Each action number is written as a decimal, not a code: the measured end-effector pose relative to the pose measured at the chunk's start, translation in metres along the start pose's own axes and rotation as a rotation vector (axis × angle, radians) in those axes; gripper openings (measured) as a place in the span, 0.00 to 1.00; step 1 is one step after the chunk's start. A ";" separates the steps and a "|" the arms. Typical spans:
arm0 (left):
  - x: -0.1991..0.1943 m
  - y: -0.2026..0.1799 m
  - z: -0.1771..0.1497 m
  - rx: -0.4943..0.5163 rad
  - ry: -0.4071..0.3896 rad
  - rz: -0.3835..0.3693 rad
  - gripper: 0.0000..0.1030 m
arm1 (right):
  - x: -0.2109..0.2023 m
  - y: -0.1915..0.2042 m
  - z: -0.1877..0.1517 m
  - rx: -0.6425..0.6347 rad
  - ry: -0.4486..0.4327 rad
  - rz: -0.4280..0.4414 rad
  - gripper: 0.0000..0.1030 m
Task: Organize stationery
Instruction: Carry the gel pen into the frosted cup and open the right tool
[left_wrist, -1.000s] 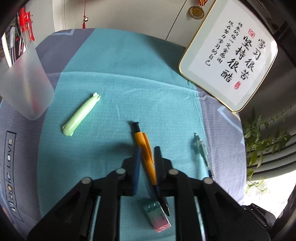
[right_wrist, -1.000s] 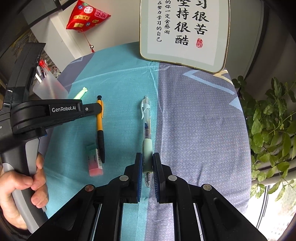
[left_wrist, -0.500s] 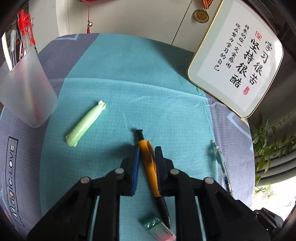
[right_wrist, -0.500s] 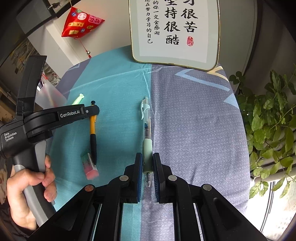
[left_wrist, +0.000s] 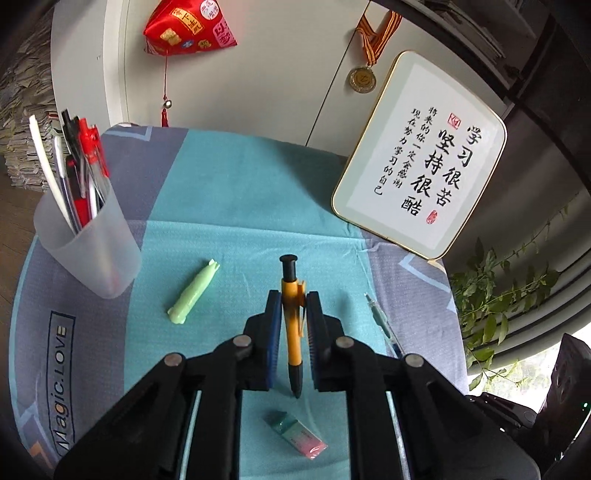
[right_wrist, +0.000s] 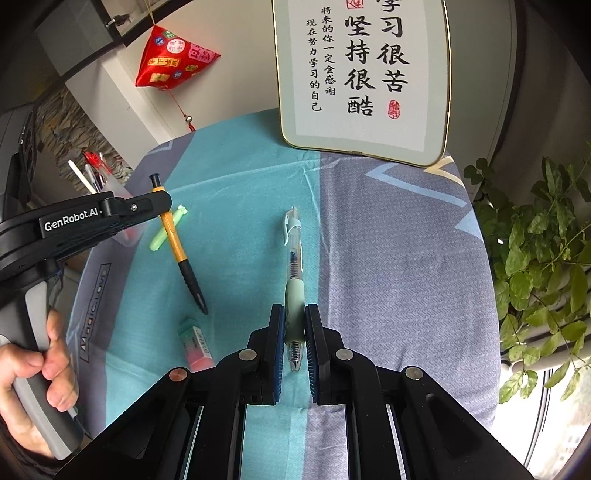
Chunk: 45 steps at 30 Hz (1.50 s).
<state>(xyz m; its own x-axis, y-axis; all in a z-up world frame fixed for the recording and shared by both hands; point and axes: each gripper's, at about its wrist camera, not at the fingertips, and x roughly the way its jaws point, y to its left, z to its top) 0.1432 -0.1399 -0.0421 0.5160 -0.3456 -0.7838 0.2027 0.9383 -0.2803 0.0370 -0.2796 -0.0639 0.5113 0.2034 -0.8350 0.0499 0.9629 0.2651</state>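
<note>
Item one: orange pen (left_wrist: 291, 321), black plunger at the far end, black tip toward me. My left gripper (left_wrist: 292, 306) has its pads pinched onto the orange barrel; from the right wrist view the pen (right_wrist: 173, 236) hangs tilted, tip down, clear of the cloth. That gripper is angled steeply downward, and the person's hand (right_wrist: 33, 373) wraps its grey handle at the left edge of that view.

Item two: clear gel pen (right_wrist: 293, 280) with a pale green grip sleeve, white clip at the far end. My right gripper (right_wrist: 294, 325) is clamped on the green sleeve, nib between the pads and pointing toward me, the gripper also pitched down. I cannot tell whether this pen is off the cloth. It sits on the seam where the teal panel meets the grey one.

Loose on the tablecloth (left_wrist: 229, 199): a pink-and-green eraser (left_wrist: 295, 434) near the front edge, just below the orange pen's tip; a light green capsule-shaped item (left_wrist: 192, 291) left of centre.

Toward the left edge: a frosted pen cup (left_wrist: 92, 251), upright, holding red, black and white pens.

At the back right corner: a framed calligraphy plaque (left_wrist: 421, 155), propped up.
</note>
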 end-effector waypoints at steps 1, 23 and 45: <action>-0.005 0.002 0.001 0.005 -0.010 0.001 0.11 | -0.002 0.003 0.001 -0.002 -0.005 0.004 0.11; -0.111 0.080 0.045 0.024 -0.205 0.096 0.10 | -0.009 0.094 0.031 -0.094 -0.051 0.104 0.11; -0.128 0.132 0.042 -0.002 -0.235 0.138 0.09 | -0.002 0.168 0.049 -0.221 -0.005 0.142 0.11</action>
<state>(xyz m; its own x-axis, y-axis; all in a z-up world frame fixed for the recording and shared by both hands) 0.1385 0.0279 0.0442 0.7180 -0.2078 -0.6643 0.1153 0.9767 -0.1809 0.0870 -0.1271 0.0057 0.5037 0.3394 -0.7944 -0.2112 0.9401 0.2677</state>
